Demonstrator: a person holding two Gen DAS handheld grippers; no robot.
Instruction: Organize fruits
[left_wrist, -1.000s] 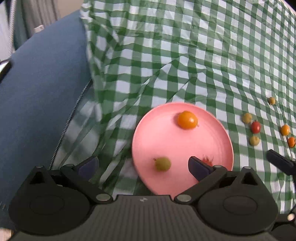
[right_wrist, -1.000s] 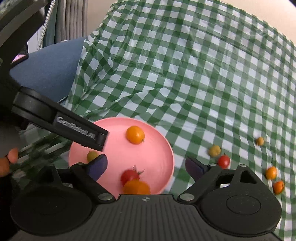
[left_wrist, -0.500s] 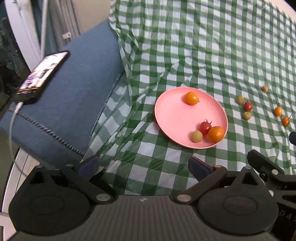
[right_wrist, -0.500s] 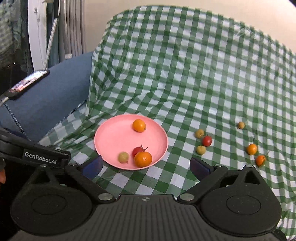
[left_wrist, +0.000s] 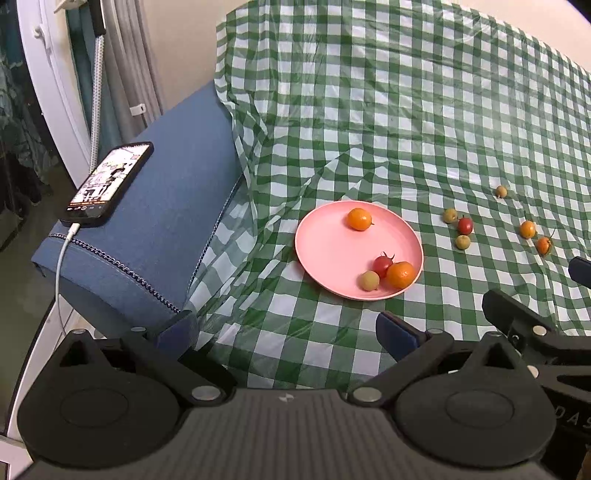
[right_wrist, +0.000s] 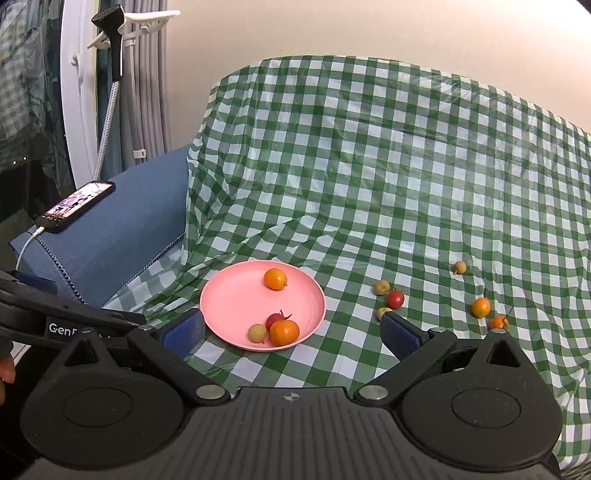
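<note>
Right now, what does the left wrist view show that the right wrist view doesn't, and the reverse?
Only left: the right gripper's dark finger at the right edge, and no wall.
Only right: the cream wall, the left gripper's labelled black arm, a fingertip.
Both: round pink plate holding four small fruits, six more on the green checked cloth, black phone.

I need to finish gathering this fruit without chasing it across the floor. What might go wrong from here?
Three fruits sit bunched at the near rim of the pink plate; a nudge may roll the large orange one off. The six loose fruits lie on a wrinkled, sloping tablecloth, so a missed pinch could send the red tomato rolling. Both grippers, left and right, are open and empty.
</note>
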